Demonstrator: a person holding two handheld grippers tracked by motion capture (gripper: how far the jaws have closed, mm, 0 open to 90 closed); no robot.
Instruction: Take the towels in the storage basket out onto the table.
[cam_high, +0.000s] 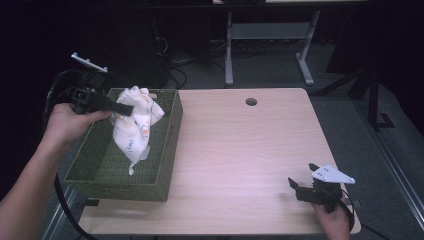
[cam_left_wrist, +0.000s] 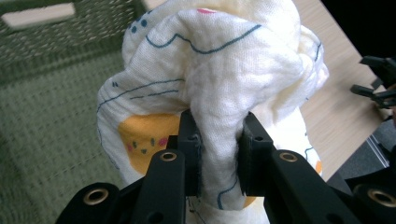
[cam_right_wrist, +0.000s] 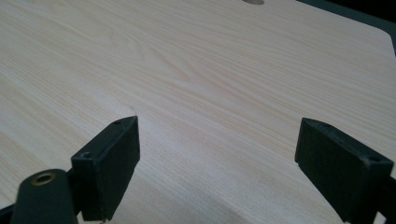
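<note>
A crumpled white cloth (cam_high: 135, 122) with blue lines and orange prints hangs above the olive-green woven basket (cam_high: 167, 145) at the table's left. My left gripper (cam_high: 125, 108) is shut on the cloth's upper part, and its lower end dangles into the basket. In the left gripper view the cloth (cam_left_wrist: 219, 84) bulges over my two pads, with a fold pinched between them at my left gripper (cam_left_wrist: 218, 158). My right gripper (cam_high: 302, 180) rests low over the table near its front right corner, jaws open. In the right gripper view my right gripper (cam_right_wrist: 217, 154) has bare wood between its pads.
The light wooden table (cam_high: 250, 150) has a round cable hole (cam_high: 251, 101) near its far edge. Beyond the table are the legs of a grey desk frame (cam_high: 229, 55) and cables on a dark floor. The table's right edge lies close to my right hand.
</note>
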